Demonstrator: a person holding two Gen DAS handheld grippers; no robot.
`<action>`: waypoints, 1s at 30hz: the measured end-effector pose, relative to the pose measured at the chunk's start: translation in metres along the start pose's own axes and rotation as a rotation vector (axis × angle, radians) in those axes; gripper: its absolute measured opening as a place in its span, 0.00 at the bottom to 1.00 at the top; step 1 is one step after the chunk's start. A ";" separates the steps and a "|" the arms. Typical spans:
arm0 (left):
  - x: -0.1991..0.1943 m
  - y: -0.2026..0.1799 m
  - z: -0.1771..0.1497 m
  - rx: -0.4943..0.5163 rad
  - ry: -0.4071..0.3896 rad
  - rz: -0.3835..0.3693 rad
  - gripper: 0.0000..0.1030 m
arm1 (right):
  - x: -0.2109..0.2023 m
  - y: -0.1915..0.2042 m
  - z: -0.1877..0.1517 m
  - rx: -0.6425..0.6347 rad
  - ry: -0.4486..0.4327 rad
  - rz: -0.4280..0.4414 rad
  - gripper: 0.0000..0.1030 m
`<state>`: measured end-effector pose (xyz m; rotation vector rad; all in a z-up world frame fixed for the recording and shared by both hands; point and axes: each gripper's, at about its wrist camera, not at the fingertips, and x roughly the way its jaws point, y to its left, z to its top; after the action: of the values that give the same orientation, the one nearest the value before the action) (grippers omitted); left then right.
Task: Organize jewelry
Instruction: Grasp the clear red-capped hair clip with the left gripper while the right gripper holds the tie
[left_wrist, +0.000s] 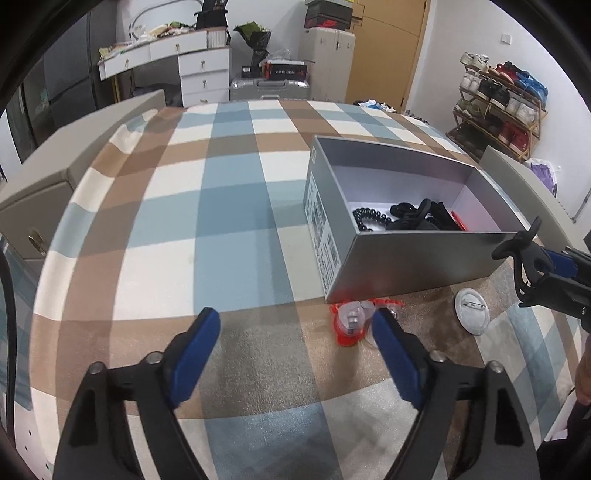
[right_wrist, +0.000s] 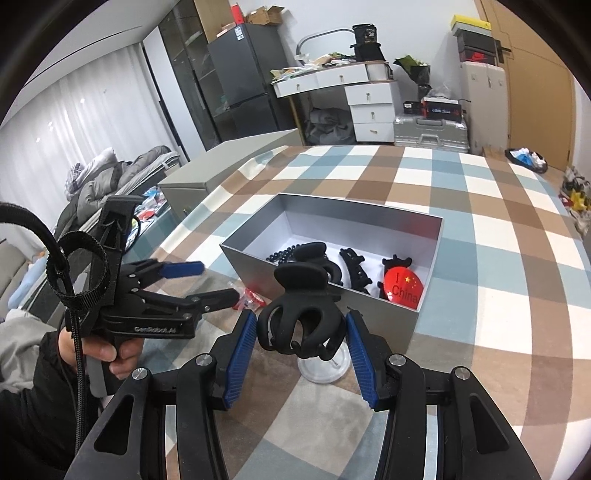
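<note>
A grey open box stands on the checked cloth and holds black hair clips, a black bead bracelet and a red badge. My right gripper is shut on a black hair claw clip, held above the cloth just before the box's near wall; the clip also shows in the left wrist view. My left gripper is open and empty, low over the cloth next to a red and clear plastic piece. A white round badge lies face down near the box.
The table has a blue, brown and white checked cloth. A grey cabinet stands at the left edge. Drawers, suitcases and a shoe rack stand beyond the table. My left hand shows in the right wrist view.
</note>
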<state>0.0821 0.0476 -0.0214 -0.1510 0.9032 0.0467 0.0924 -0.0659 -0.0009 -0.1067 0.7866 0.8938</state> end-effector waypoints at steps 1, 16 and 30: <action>0.000 -0.001 0.000 0.000 -0.001 -0.006 0.73 | 0.000 0.000 0.000 -0.001 0.000 0.000 0.47; 0.000 -0.014 -0.001 0.028 -0.011 -0.058 0.41 | 0.000 -0.003 0.001 -0.001 -0.005 0.001 0.47; -0.004 -0.018 -0.004 0.050 -0.023 -0.108 0.13 | -0.002 -0.002 0.001 -0.002 -0.009 -0.003 0.47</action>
<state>0.0786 0.0298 -0.0190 -0.1522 0.8718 -0.0738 0.0937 -0.0684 0.0011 -0.1053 0.7772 0.8914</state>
